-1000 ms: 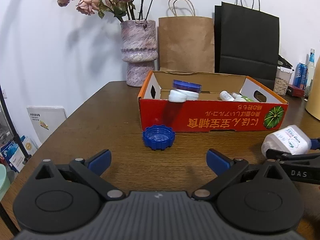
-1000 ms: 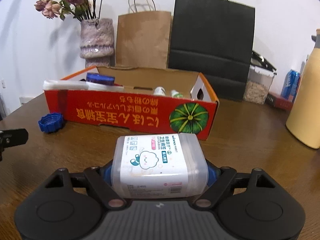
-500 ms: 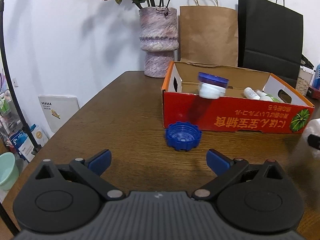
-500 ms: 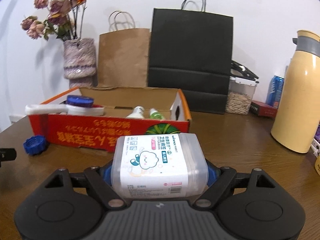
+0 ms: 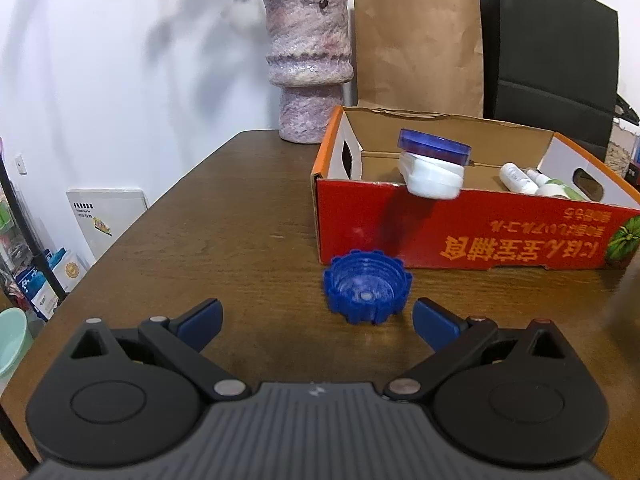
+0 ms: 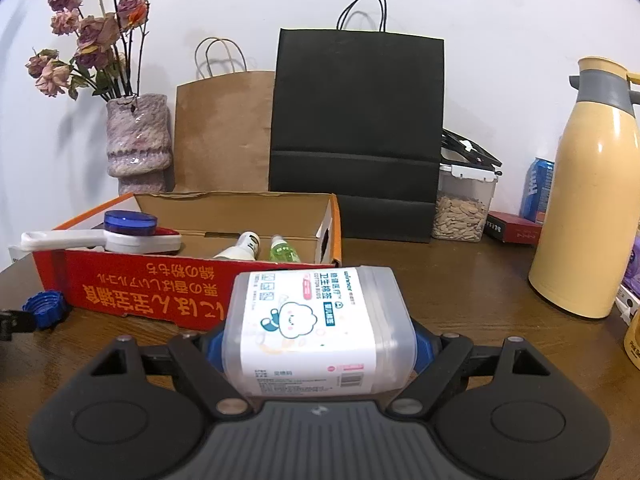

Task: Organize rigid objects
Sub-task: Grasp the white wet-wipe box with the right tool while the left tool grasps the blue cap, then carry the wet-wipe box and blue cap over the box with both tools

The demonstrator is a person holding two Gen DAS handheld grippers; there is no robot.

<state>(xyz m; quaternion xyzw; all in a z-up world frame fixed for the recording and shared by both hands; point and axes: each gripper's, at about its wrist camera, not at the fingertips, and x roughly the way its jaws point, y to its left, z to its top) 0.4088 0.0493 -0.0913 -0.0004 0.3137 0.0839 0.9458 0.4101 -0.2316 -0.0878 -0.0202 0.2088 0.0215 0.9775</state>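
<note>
Our left claw [image 5: 316, 314] gapes wide just short of the blue cap [image 5: 367, 292]; our right claw [image 6: 316, 346] clamps the cotton-swab box [image 6: 316, 330] near the red carton [image 6: 136, 280].

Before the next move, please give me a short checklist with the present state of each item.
1. Right claw grips the cotton swab box: ok.
2. Left claw open and empty: ok.
3. Blue cap lies loose on the table, just ahead of the left claw: ok.
4. Free floor in the red carton for the swab box: cannot tell.
5. White lint remover overhangs the carton edge: not ok.
</note>
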